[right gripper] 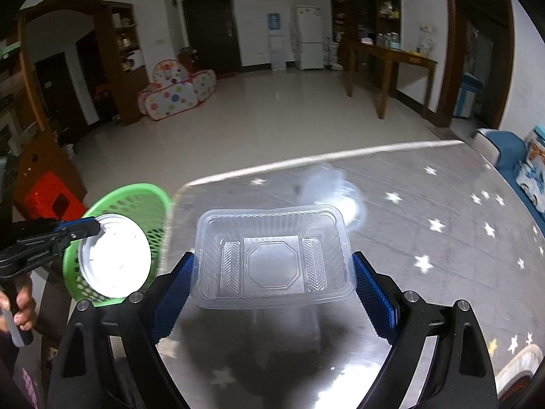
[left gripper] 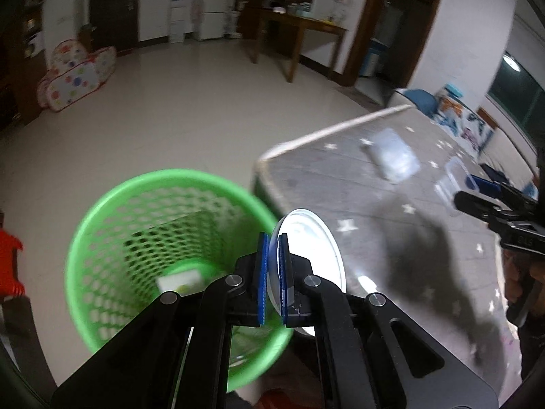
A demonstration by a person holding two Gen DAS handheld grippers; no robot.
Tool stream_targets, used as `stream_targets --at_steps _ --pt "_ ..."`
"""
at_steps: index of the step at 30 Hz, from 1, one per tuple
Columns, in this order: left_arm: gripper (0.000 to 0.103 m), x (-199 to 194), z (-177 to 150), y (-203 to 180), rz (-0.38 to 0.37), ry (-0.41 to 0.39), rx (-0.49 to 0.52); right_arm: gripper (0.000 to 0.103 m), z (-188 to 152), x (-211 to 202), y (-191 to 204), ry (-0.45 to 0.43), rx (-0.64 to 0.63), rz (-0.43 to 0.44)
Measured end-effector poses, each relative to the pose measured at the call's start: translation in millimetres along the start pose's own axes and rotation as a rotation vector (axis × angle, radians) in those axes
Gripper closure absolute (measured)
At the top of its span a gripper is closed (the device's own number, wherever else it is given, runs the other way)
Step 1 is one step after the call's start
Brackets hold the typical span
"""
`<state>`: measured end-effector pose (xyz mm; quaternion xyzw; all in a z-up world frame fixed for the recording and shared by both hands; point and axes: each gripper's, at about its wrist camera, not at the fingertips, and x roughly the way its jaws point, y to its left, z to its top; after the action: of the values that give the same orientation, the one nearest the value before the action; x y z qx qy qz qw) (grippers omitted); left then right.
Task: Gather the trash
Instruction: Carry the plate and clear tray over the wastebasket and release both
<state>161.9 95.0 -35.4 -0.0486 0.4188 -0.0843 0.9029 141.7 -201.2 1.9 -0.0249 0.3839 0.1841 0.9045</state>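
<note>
My left gripper (left gripper: 273,238) is shut on the rim of a round white plastic lid (left gripper: 313,238), which hangs at the table's corner beside the green mesh basket (left gripper: 112,197). A white and green scrap (left gripper: 178,281) lies in the basket's bottom. In the right wrist view the same lid (right gripper: 115,259) hangs in front of the basket (right gripper: 136,194), pinched by the left gripper (right gripper: 92,228). My right gripper (right gripper: 272,255) grips a clear rectangular plastic tray (right gripper: 272,272) by both short sides, raised above the table over its shadow.
The grey star-patterned table (right gripper: 442,238) carries a crumpled clear plastic bag (right gripper: 330,184) beyond the tray. A red stool (right gripper: 51,197) stands on the floor left of the basket. A wooden table (right gripper: 391,58) and a spotted play tent (right gripper: 177,95) stand far across the tiled floor.
</note>
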Motion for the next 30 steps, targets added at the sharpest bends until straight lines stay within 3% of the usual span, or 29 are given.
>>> stream_targets --at_steps 6,16,24,30 --pt "0.099 0 -16 46 0.108 0.021 -0.05 0.017 6 12 40 0.01 -0.033 0.074" --pt "0.098 21 -49 96 0.237 0.127 -0.122 0.017 15 48 102 0.053 -0.076 0.184" --pt "0.097 24 -55 116 0.272 0.157 -0.167 0.017 18 84 137 0.109 -0.092 0.249" --pt "0.096 26 -61 126 0.248 0.17 -0.207 0.017 16 106 152 0.142 -0.096 0.269"
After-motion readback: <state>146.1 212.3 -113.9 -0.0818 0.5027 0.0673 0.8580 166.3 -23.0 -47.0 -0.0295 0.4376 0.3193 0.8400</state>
